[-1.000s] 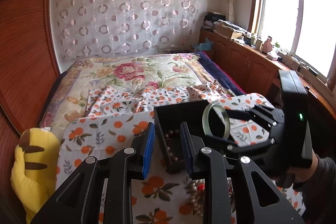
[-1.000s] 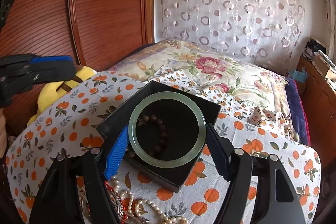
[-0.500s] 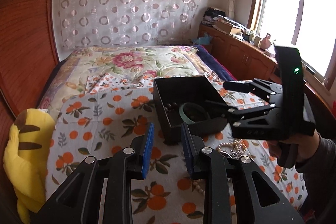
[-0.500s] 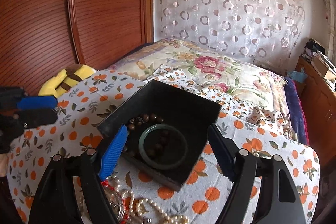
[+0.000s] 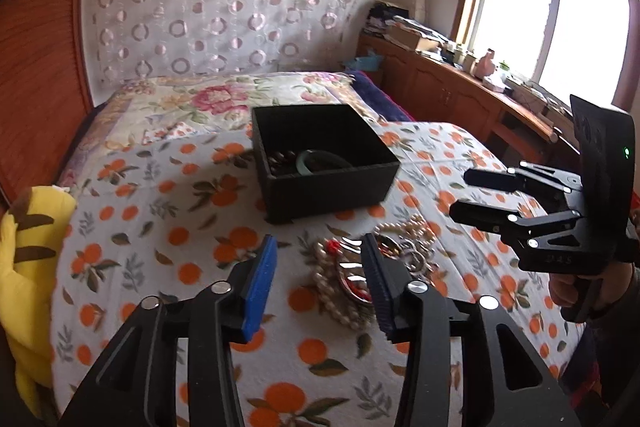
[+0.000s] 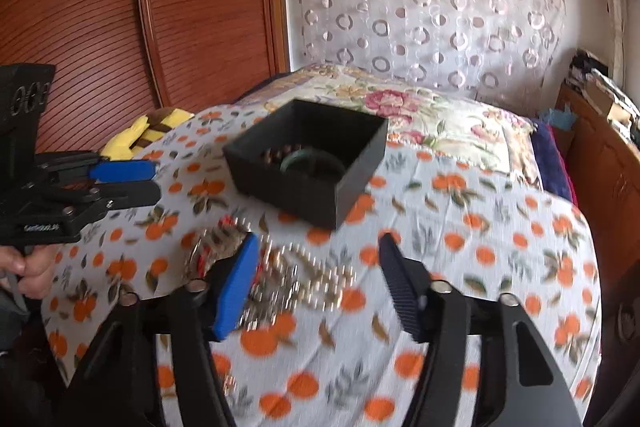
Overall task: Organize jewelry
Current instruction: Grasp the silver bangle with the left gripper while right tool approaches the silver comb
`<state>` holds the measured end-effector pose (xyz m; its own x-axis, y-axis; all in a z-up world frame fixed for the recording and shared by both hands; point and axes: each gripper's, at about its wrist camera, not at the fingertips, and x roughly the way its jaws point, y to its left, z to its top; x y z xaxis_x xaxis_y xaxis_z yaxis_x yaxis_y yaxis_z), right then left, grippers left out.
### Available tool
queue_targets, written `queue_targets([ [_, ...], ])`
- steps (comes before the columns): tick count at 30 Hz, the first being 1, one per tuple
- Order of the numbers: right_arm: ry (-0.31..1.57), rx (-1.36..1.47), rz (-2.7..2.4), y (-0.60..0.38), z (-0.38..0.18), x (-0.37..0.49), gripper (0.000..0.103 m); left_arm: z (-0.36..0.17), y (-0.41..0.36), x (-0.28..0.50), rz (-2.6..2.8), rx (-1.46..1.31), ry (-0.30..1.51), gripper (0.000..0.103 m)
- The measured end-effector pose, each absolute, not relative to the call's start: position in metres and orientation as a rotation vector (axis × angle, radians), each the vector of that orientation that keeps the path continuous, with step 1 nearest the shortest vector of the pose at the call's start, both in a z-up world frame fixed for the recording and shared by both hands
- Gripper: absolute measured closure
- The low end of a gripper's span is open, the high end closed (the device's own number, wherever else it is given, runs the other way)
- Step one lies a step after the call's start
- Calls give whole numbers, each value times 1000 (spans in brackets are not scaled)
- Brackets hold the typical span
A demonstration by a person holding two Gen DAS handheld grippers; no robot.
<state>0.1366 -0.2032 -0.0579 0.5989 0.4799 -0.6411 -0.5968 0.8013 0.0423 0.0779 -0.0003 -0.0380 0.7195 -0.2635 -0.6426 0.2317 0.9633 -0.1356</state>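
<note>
**Bangle is in the box, the jewelry pile waits under the left jaws**

The black box [image 5: 326,163] stands on the orange-print cover [image 5: 160,227] of the bed. Inside it lie the green bangle [image 5: 320,159] and a string of dark wooden beads [image 5: 280,159]; both are flat on the bottom, touching each other.

The rest of the work is the jewelry pile [image 5: 360,267]: pearl strands, some silver pieces and a bit of red, tangled together on the cover just in front of the box. In the left wrist view this pile lies at 12 o'clock from the left gripper [image 5: 320,279], right between the two tips, with the box further on at 12 o'clock. Its long axis runs roughly from 7 to 1 o'clock.

The left jaws have just been opening and stand half wide, holding nothing. The right gripper [image 6: 316,283] has just been closing a little; its jaws stand moderately open and empty, and the pile sits at its 10 o'clock, blurred.

I judge the left hand is the nearer one for the next pick.
</note>
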Motion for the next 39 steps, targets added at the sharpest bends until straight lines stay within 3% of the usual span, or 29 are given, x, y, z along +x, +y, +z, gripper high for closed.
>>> queue_targets([
  [5, 715, -161, 626, -215, -71, 112, 56, -47, -17, 74, -311, -41, 744, 54],
  [19, 757, -96, 579, -236, -95, 73, 56, -69, -47, 83, -344, 22, 813, 36],
  [32, 762, -122, 586, -228, -105, 64, 56, -80, -59, 92, -343, 68, 831, 37],
  [39, 763, -113, 588, -228, -104, 65, 56, -84, -57, 98, -318, 71, 835, 47],
])
